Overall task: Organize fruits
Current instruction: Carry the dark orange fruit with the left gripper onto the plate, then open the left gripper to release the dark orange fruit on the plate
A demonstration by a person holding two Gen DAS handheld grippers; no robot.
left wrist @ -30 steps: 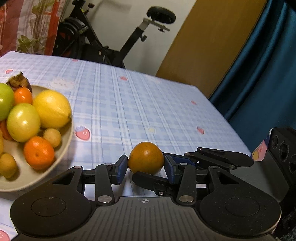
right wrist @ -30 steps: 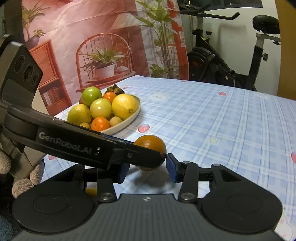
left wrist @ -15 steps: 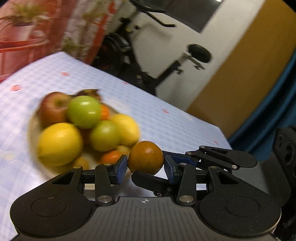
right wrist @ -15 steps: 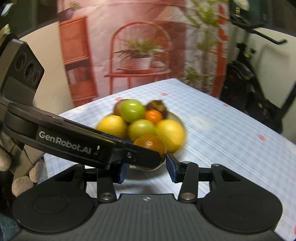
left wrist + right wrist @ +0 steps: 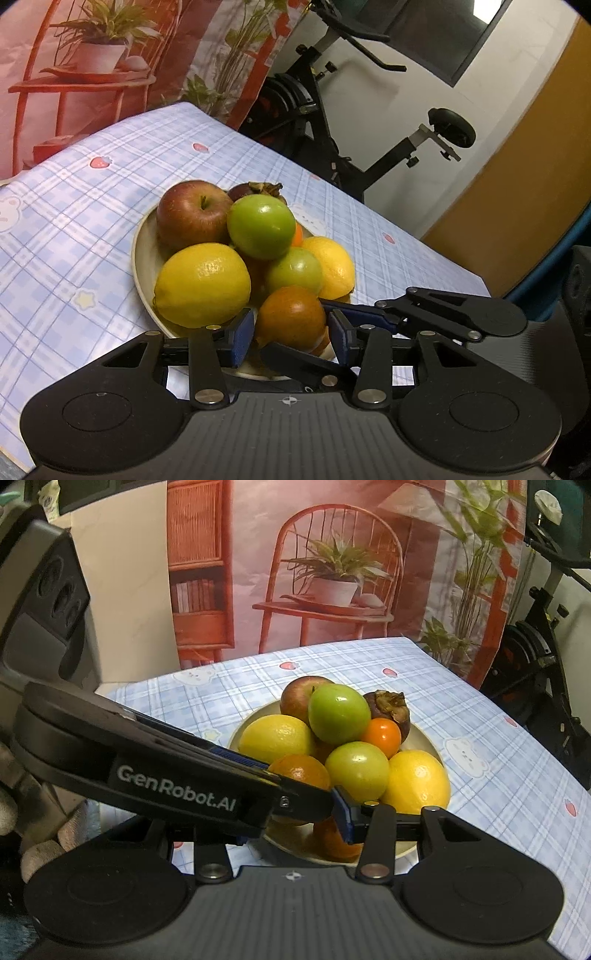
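- Nearest to us, the left gripper [image 5: 291, 338] has its blue pads on either side of a brownish-orange fruit [image 5: 291, 317]; its jaws are opening, with a sliver of gap showing at each pad, so we judge the release is under way.
- The right gripper [image 5: 295, 808] crosses it at the same fruit. The left gripper's arm hides its near pad, so we cannot tell whether it presses; the far pad lies against the fruit's side.
- We judge the step in hand is setting this fruit into the bowl [image 5: 142, 258], at the pile's 6 o'clock edge.
- The next move calls for a gentle let-go: the fruit sits low against a lemon [image 5: 203, 284] and a green fruit [image 5: 293, 271], and a nudge could roll them.
- Farther off, the pile is heaped, a green apple [image 5: 260, 227] on top and a red apple [image 5: 192, 216] at 11 o'clock, leaving little room inside.
- Beyond, the desk [image 5: 92, 206] lies open at 9 and 12 o'clock; its far edge nears the exercise bike [image 5: 332, 122].
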